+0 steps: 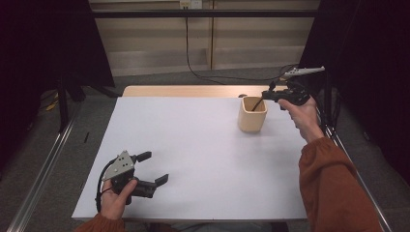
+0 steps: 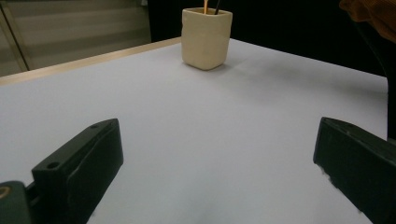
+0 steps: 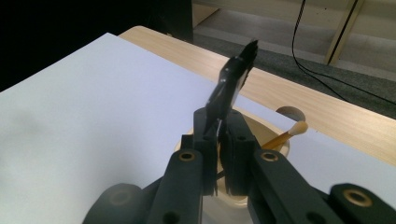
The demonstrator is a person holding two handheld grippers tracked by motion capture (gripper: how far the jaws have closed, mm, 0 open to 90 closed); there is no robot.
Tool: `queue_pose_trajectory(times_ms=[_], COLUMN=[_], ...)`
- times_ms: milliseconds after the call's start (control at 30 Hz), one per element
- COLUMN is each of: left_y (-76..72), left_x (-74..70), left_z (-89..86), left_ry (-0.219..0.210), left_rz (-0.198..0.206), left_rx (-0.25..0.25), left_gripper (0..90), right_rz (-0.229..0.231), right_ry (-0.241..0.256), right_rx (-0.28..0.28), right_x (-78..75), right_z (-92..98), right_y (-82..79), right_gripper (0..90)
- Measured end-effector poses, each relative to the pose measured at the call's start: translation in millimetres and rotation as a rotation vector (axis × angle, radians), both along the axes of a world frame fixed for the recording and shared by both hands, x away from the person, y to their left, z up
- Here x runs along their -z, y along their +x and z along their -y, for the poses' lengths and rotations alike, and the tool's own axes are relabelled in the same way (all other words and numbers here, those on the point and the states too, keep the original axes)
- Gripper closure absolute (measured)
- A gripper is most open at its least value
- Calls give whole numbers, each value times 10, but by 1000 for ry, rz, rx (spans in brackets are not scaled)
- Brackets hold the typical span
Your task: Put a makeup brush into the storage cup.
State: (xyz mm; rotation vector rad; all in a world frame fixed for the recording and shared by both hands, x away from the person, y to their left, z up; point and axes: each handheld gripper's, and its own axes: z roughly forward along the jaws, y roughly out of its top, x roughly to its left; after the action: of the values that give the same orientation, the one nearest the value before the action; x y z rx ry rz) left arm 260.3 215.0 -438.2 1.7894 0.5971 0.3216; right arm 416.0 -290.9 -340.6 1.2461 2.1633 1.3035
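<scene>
Brush [image 3: 232,84] sits clamped in the right gripper [image 3: 219,135] above the cup [image 1: 252,115], not yet dropped beside 1 wooden-handled tool [image 3: 285,135]; left gripper [image 1: 153,168] rests spread, idle

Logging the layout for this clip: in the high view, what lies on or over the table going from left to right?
Left gripper, open and held low over the white table → beige cup → right gripper, shut on a black stick whose lower end dips into the cup.
</scene>
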Motion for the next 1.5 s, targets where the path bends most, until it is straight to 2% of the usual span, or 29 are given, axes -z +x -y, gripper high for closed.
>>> queue_pose_trajectory(times_ms=[133,400,767,1000,1100,1233,1267,1433,1500], left_y=[0,3,9,29,33,51,55,59,58], left_x=[1,8,7,7,8,11,10,8,9], left_z=[-7,-6,-19,-38,-27,-31,-29,-21,-23], left_ry=[4,2,4,-6,-6,-9,-11,-10,-11], left_rz=[3,-5,0,2,3,0,0,2,1], left_rx=[-15,-9,-27,-44,-38,-43,-42,-35,-36], left_gripper=[16,16,16,19,19,19,19,19,19], right_rz=[-15,-33,-43,-42,-37,-19,-13,14,12], right_ry=[-3,8,4,20,22,25,26,44,56], right_rx=[3,2,-2,-6,1,30,31,38,27], right_x=[68,184,261,309,351,362,359,354,352], right_z=[-16,-20,-55,-53,-32,-8,-7,-39,-57], right_y=[20,59,82,78,70,58,54,40,33], right_gripper=[852,852,852,845,766,485,438,269,233])
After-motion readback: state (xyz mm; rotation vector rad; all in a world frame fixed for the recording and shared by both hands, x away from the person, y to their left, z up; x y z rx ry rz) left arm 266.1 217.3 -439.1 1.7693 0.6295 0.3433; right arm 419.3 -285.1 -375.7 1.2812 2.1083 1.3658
